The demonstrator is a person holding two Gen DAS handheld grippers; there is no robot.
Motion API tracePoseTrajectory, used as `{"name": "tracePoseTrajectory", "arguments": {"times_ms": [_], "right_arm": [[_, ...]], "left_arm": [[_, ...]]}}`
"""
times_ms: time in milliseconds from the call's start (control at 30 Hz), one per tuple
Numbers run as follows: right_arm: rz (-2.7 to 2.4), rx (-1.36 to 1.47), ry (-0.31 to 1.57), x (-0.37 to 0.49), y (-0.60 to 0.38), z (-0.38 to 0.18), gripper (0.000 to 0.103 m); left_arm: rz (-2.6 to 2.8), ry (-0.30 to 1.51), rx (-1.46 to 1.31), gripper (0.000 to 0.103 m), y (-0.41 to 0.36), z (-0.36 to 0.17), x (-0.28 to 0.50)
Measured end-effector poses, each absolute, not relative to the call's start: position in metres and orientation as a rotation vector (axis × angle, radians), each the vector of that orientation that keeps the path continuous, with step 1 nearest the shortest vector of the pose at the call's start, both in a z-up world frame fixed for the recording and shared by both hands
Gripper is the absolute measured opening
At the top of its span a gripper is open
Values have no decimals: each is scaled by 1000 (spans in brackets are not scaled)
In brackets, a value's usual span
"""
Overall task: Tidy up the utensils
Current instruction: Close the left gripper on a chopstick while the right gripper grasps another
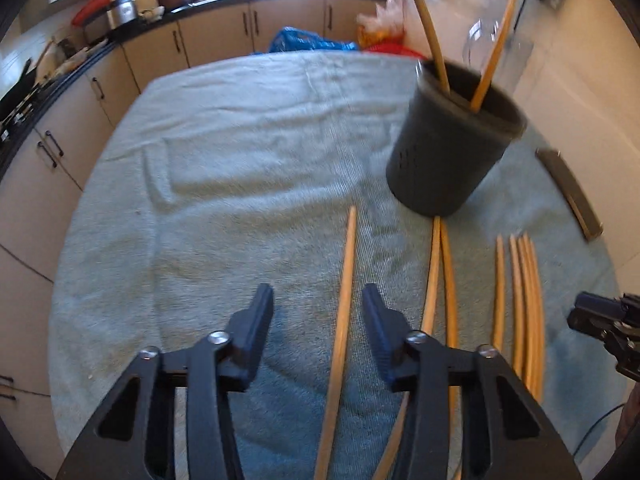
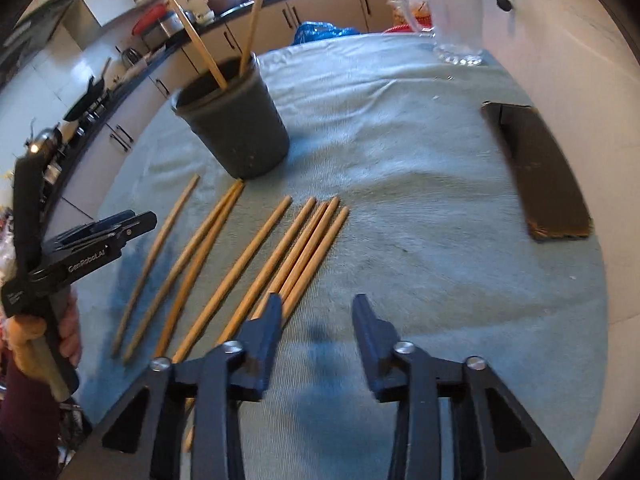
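Left gripper (image 1: 318, 300): jaws wide apart, empty, hovering over the towel (image 1: 240, 140) near its front edge; one chopstick (image 1: 344, 292) lies on the cloth between the fingers, untouched.

Right gripper (image 2: 315, 312): jaws wide apart, empty, above bare towel near the front edge; its left finger overlaps the near ends of the grouped chopsticks (image 2: 308, 248) in this view; contact cannot be told.

Chopsticks, loose: seven on the towel, lying roughly parallel and pointing toward the cup (image 2: 236, 128). From the left: one single, a crossing pair (image 2: 196, 252) whose far tips reach the cup's base, one single, then a tight set of three.

Open room: broad bare towel left of the cup out to the left edge; a wide bare band right of the chopsticks, bounded by a dark flat board (image 2: 536, 172) near the right edge.

Cup: dark, upright, mid-towel, holding two chopsticks (image 2: 252, 20) that lean against its rim.

Glass jug (image 2: 452, 12): clear, at the far right corner; contents cannot be told.
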State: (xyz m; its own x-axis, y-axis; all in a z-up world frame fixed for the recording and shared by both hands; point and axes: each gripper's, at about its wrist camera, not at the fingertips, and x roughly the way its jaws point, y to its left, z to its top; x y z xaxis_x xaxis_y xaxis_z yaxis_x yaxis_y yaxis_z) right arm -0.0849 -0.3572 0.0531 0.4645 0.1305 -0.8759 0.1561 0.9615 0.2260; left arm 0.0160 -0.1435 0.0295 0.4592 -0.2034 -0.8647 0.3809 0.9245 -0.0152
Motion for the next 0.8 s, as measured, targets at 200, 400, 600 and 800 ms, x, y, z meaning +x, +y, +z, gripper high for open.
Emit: {"name": "tracePoseTrajectory", "arguments": {"times_ms": [200,400,600,800], "right_arm": [[-40,291,1092,-57,-351,40,25],[-76,268,1100,-44,-350,35,18],[-115,249,1119,-35,-352,34,13],[-97,180,1142,-32,-346,34,12]], "left_arm": [[-362,1050,237,23,-153,11,27],[-390,1050,235,18,-152,12,33],[-402,1062,228,18,-158,13,46],[-377,1094,151,6,-150,14,57]]}}
